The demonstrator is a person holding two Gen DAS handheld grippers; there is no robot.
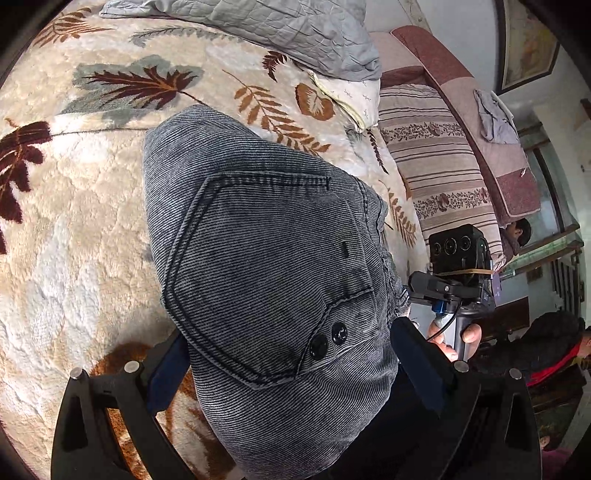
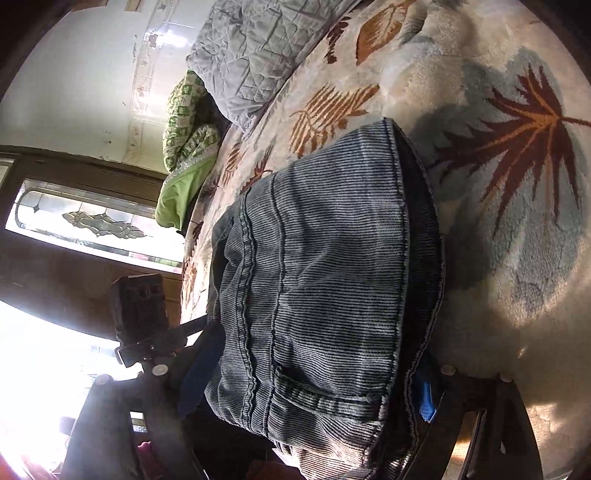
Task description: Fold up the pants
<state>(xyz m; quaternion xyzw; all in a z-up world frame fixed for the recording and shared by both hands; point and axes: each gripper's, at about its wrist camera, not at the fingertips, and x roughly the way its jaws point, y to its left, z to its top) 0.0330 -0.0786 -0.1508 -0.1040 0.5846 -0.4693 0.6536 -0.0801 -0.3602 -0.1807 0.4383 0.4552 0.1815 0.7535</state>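
Folded grey ribbed pants [image 1: 258, 240] lie on a cream fleece blanket with leaf prints [image 1: 74, 221]. A back pocket with two dark buttons faces up. My left gripper [image 1: 288, 332] stands wide open around the near end of the bundle, one finger on each side. In the right wrist view the same pants [image 2: 325, 240] show a belt loop and a seam. My right gripper [image 2: 317, 354] straddles them with its jaws wide apart, and its blue pads [image 2: 426, 400] sit at the cloth's edge without squeezing it. A hand [image 1: 454, 339] holds the right gripper's handle beside the pants.
A grey quilted cover [image 1: 277, 29] lies at the far side of the blanket. A striped pillow [image 1: 436, 155] and a maroon-covered sofa [image 1: 480, 110] lie to the right. A green patterned quilt [image 2: 184, 140] hangs at the bed's edge. Two people [image 1: 554, 350] are at the right.
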